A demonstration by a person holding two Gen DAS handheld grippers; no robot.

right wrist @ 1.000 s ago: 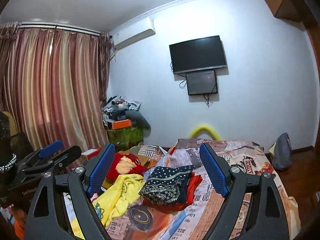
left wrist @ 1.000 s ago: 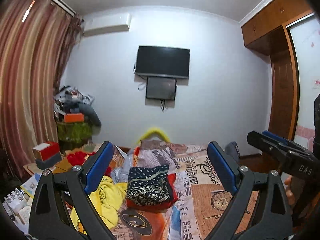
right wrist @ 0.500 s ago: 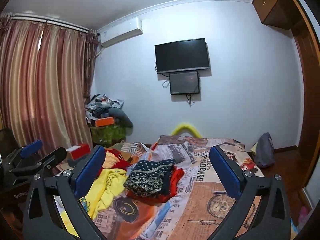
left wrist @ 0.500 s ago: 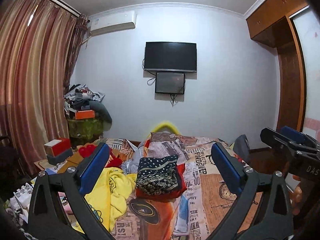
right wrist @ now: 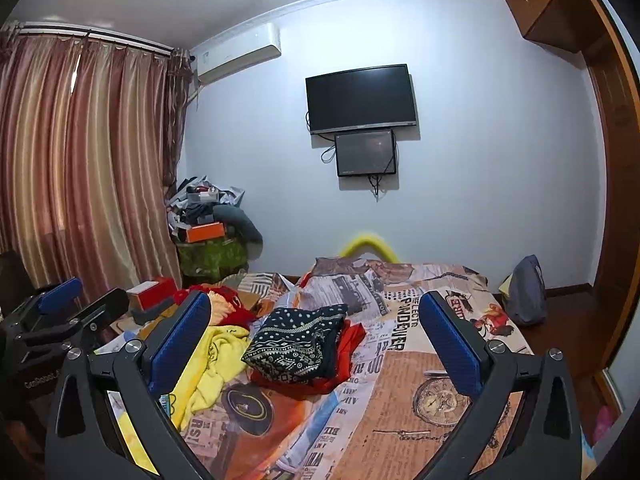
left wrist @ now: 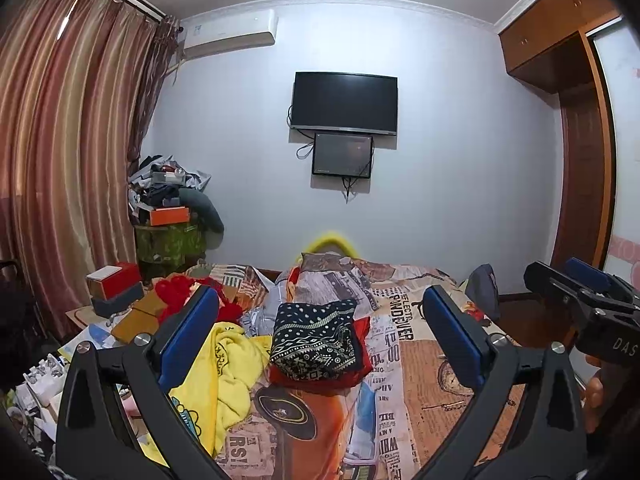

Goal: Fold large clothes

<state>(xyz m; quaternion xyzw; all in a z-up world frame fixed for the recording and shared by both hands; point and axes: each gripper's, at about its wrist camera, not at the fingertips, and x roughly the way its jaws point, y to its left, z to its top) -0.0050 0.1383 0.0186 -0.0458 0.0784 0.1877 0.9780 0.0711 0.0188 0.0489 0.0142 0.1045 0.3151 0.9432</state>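
At the left of the bed (left wrist: 416, 364), a crumpled yellow garment (left wrist: 228, 368) lies loose, unfolded, with a red garment (left wrist: 180, 292) bunched behind it. Over the last second the left gripper (left wrist: 320, 340) has spread its fingers (left wrist: 188, 336) to their widest, with nothing between them, and it has dipped slightly toward the bed. In the middle sits a folded dark patterned garment (left wrist: 312, 340) on top of a folded red piece (right wrist: 352, 336), a finished stack. The right gripper (right wrist: 316, 344) has likewise opened fully and is empty. Both hands appear freed from the last fold, so the next step is probably to reach for the yellow garment.
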